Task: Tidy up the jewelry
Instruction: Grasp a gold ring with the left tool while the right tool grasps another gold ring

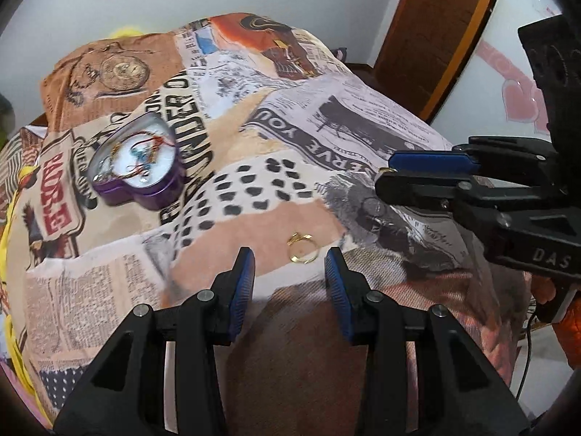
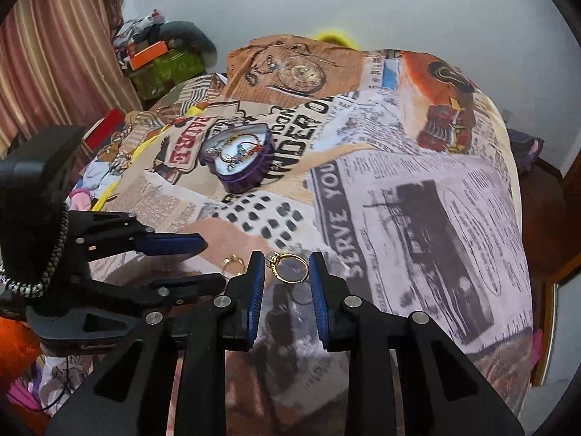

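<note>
A gold ring point(image 1: 302, 250) lies on the printed cloth just ahead of my open, empty left gripper point(image 1: 290, 267); it also shows in the right wrist view point(image 2: 232, 263). A second gold ring point(image 2: 289, 268) with a stone sits between the fingertips of my right gripper point(image 2: 287, 272), touching both pads, jaws narrowly apart. In the left wrist view the right gripper point(image 1: 388, 176) shows a glint of gold at its tips. A purple heart-shaped tin point(image 1: 139, 163) with jewelry inside stands open further back on the left; it also shows in the right wrist view point(image 2: 238, 161).
The newspaper-print cloth point(image 2: 417, 200) covers a raised cushion-like surface that drops off at the right. A wooden door point(image 1: 435, 29) stands at the right. Boxes and clothes point(image 2: 159, 61) are piled at the back left by a striped curtain point(image 2: 54, 54).
</note>
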Available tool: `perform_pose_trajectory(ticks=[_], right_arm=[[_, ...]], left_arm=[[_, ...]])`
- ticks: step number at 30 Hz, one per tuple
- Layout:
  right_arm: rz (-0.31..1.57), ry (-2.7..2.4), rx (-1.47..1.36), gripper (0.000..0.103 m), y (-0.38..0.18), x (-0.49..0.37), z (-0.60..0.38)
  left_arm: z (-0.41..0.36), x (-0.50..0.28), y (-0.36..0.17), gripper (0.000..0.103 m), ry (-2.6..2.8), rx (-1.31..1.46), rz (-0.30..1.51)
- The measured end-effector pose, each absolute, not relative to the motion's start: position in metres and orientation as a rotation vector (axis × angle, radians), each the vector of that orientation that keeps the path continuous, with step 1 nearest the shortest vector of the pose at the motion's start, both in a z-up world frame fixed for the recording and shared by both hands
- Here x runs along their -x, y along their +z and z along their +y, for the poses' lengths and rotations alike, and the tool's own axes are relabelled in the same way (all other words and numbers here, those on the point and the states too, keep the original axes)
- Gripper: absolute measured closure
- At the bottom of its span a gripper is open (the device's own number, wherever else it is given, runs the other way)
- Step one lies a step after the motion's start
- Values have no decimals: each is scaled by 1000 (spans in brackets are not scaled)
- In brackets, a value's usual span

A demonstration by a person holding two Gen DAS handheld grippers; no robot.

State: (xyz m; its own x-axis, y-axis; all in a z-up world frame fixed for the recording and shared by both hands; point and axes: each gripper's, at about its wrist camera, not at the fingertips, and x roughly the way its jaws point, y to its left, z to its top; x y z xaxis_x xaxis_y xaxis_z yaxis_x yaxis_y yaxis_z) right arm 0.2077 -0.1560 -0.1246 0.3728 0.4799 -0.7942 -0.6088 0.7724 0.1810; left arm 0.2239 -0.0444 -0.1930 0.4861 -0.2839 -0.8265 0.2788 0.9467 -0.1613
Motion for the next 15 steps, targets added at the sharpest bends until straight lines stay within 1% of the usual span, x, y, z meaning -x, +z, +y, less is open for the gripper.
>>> perform_pose_trajectory(ticks=[4,7,9,15], right_arm=[[964,692,145,81,-128,-208,-164],[963,694,135,81,-129,-207,-165],[958,697,129,81,-128,-207,-166],[945,705,120,81,-123,-205,-164]], left_arm=[[-56,-228,-198,63,-345,-11,1005],[-55,-229,-199,74,-340,0,1003],[-52,-230,-199,85,-331,13,1003],[-50,-226,-196,85,-305,14,986]])
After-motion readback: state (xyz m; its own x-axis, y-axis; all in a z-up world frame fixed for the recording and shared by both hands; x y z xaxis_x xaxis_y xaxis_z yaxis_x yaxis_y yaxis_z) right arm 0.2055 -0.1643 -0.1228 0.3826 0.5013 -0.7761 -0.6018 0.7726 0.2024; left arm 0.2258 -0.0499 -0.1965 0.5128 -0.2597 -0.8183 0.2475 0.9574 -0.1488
